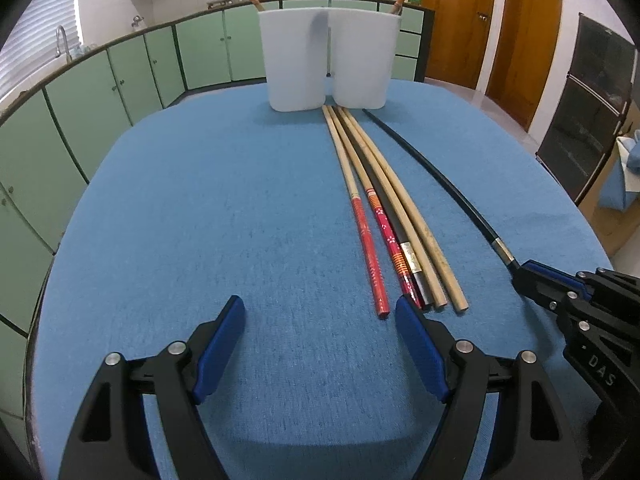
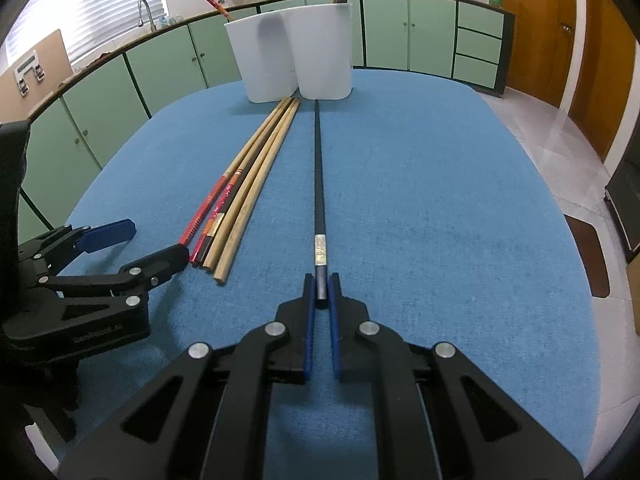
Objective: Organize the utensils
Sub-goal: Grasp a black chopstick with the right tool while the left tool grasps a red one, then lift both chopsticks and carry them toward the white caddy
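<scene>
Two white holders (image 2: 294, 54) sit side by side at the far end of your blue table (image 2: 440, 200), touching each other, each with a red-patterned chopstick poking out the top. Starting on your left, your left gripper (image 1: 320, 322) hangs just over the cloth with its blue pads spread wide and nothing between them; its right pad (image 1: 420, 344) sits right at the near ends of the chopstick bundle (image 1: 384, 216), though I can't tell if it's actually touching. That bundle is five or so sticks lying tight together, pointing at the holders: a couple with red printed handles, a dark one, and two plain bamboo ones on the right side. Just right of those, lying apart from the pile, is a long black chopstick (image 2: 319, 184) with a silver band near its handle, tip almost reaching the right-hand holder. Your right gripper (image 2: 321, 286) is clamped down on that black one's near end, pads pinching it from both sides.
</scene>
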